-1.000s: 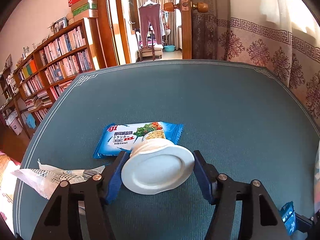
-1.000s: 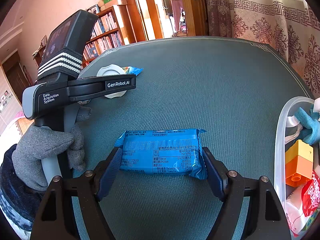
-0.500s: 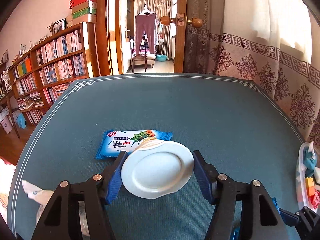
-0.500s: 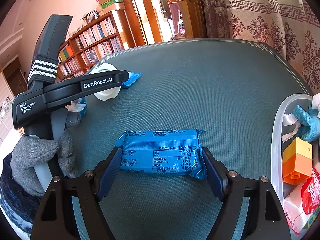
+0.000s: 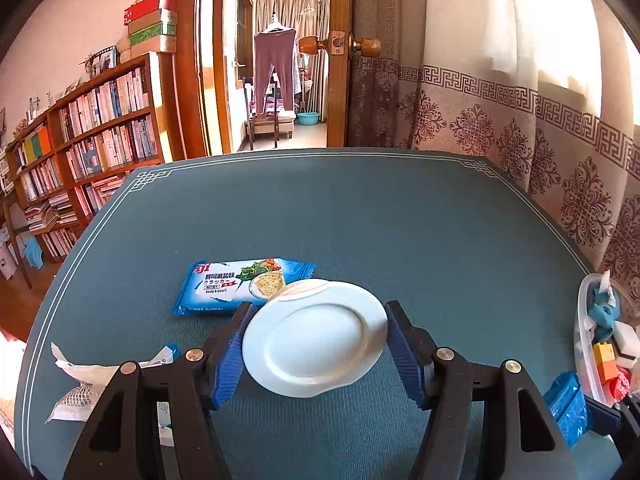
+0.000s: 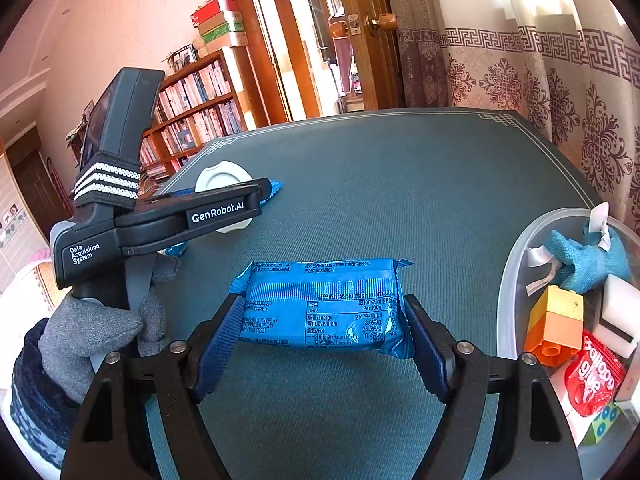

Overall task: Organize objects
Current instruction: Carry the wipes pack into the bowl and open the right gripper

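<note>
1. While the person holds both tools low over the green table (image 5: 400, 216), a crumpled white wrapper (image 5: 86, 376) lies at the far left edge.
2. Just right of it, a blue cracker pack (image 5: 236, 286) lies flat, label up.
3. The left gripper (image 5: 316, 344) has its blue pads pressed against both sides of a white cup (image 5: 316, 342); jaws clenched on it, base facing the camera, the cup tilted on its side just in front of the cracker pack.
4. From the right wrist view, that left gripper (image 6: 240, 200) shows side-on, held by a grey-gloved hand (image 6: 92, 328).
5. Moving right, the right gripper (image 6: 322, 328) grips a blue biscuit pack (image 6: 320, 304); pads touch both ends, printed back facing up, above the table.
6. Far right, a clear tub (image 6: 516, 264) sits at the table's edge, holding a teal cloth (image 6: 580, 260), an orange-and-yellow block (image 6: 554, 324) and a red packet (image 6: 592, 380).
</note>
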